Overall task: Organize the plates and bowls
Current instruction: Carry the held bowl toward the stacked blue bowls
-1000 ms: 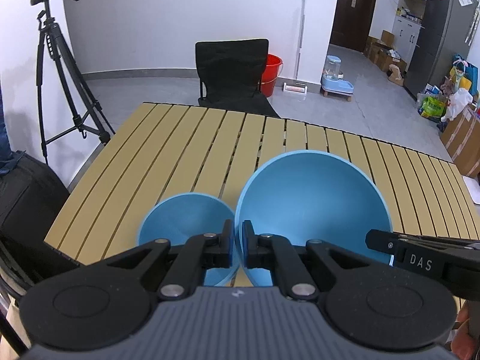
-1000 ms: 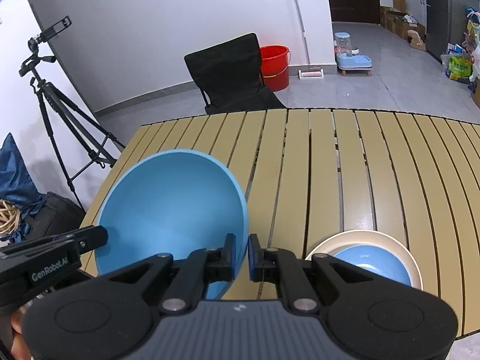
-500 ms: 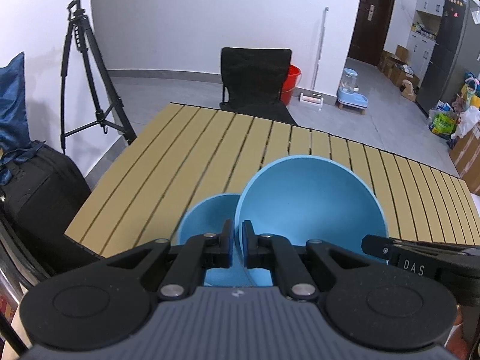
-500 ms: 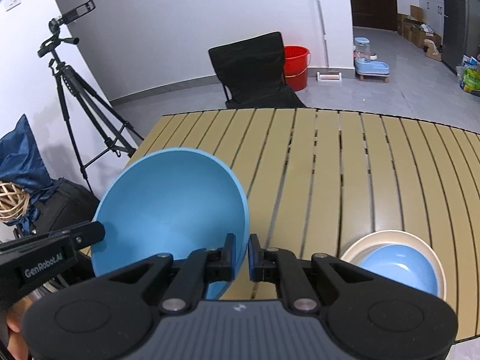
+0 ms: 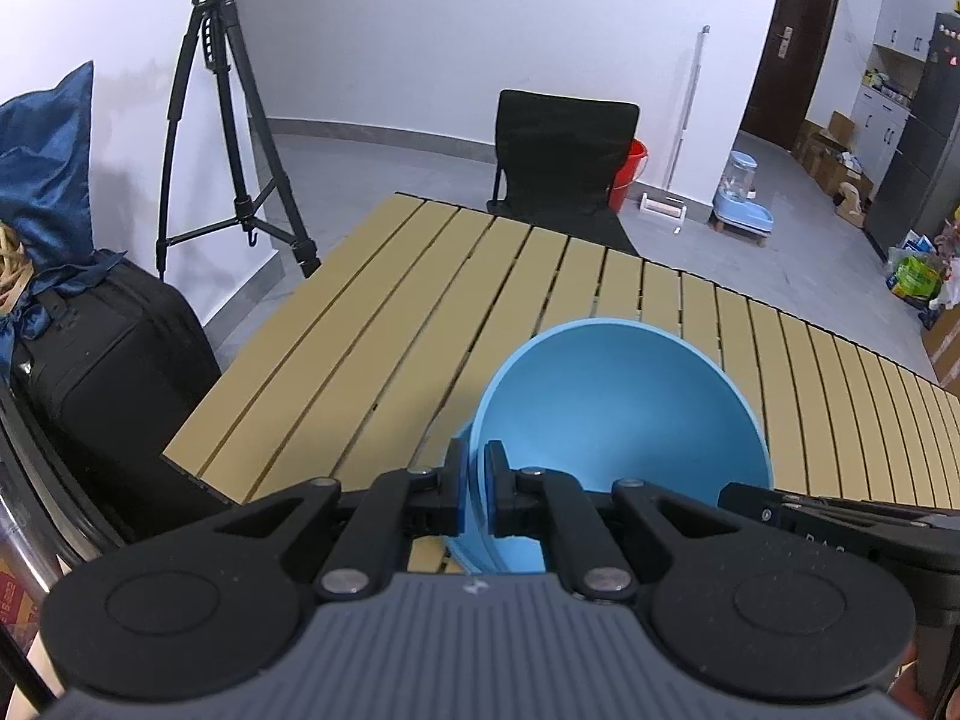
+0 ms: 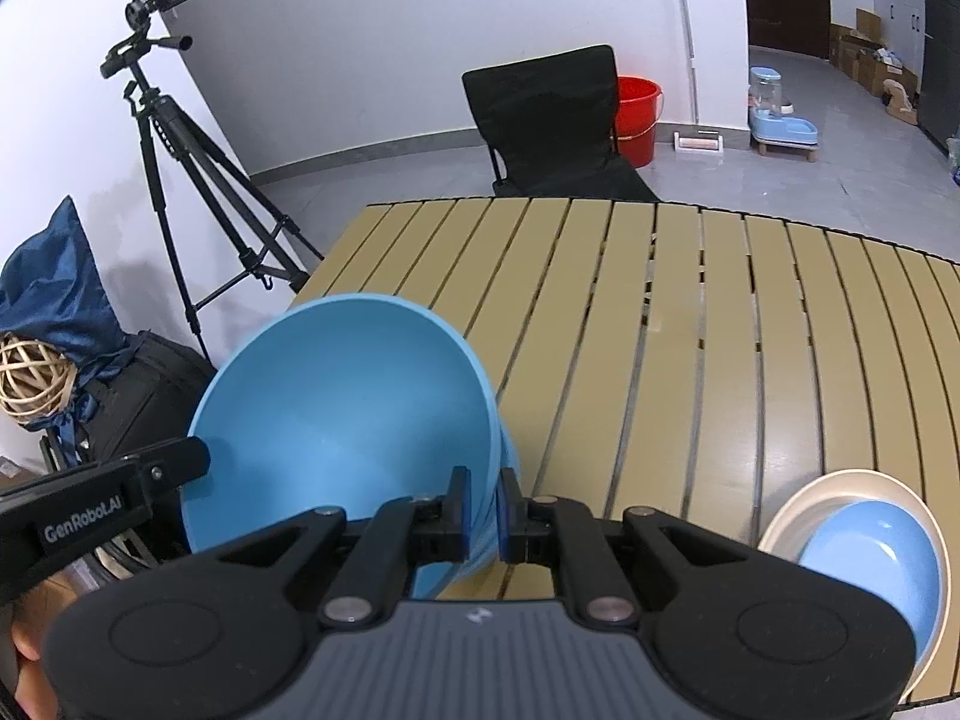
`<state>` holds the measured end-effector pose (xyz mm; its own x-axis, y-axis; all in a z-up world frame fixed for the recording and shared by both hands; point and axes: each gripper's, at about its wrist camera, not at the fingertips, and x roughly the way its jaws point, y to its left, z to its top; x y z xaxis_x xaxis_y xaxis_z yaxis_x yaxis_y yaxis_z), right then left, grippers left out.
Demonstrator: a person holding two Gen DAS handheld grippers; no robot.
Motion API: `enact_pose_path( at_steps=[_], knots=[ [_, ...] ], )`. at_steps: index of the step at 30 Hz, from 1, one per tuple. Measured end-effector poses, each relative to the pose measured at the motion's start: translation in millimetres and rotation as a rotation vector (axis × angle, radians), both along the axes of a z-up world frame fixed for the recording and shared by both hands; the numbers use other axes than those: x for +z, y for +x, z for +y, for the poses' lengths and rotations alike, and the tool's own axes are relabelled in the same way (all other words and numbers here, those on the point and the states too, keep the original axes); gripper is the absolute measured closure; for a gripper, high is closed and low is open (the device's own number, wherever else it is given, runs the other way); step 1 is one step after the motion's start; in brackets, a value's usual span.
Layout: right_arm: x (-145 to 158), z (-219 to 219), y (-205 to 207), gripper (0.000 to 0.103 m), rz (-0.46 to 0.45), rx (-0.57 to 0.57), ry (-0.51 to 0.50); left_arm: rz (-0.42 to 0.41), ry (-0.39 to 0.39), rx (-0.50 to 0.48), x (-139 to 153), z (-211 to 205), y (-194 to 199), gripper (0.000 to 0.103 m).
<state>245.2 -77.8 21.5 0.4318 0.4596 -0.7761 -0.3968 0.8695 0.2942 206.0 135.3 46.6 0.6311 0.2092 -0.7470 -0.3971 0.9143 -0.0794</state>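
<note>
A large blue bowl [image 5: 624, 414] hangs tilted above the near left part of the slatted table [image 5: 420, 312]. My left gripper [image 5: 474, 462] is shut on its left rim, and my right gripper [image 6: 483, 492] is shut on the opposite rim of the same bowl [image 6: 342, 408]. Each gripper shows in the other's view: the right one [image 5: 840, 525] and the left one [image 6: 114, 504]. A sliver of blue [image 5: 480, 558] under the rim may be the smaller bowl; I cannot tell. A cream plate [image 6: 798, 510] with a small blue dish [image 6: 870, 552] in it lies at the near right.
The table's left edge is close beside the bowl. Past it stand a black suitcase [image 5: 114, 348] and a tripod [image 5: 234, 138]. A black chair [image 5: 564, 150] is at the far side, with a red bucket [image 6: 639, 111] behind it.
Both grippers have carried the large bowl leftward. The smaller blue bowl that lay in plain view to its left is now hidden under it. The cream plate has slid rightward in the right wrist view.
</note>
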Motion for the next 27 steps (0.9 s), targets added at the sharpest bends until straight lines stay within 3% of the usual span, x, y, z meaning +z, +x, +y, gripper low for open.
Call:
enact_pose_path(
  at_steps=[27],
  knots=[
    [-41.6,41.8,20.2,0.095,0.002,0.000,-0.106,0.062,-0.041,-0.019,-57.1,25.8,31.5,0.097]
  ],
)
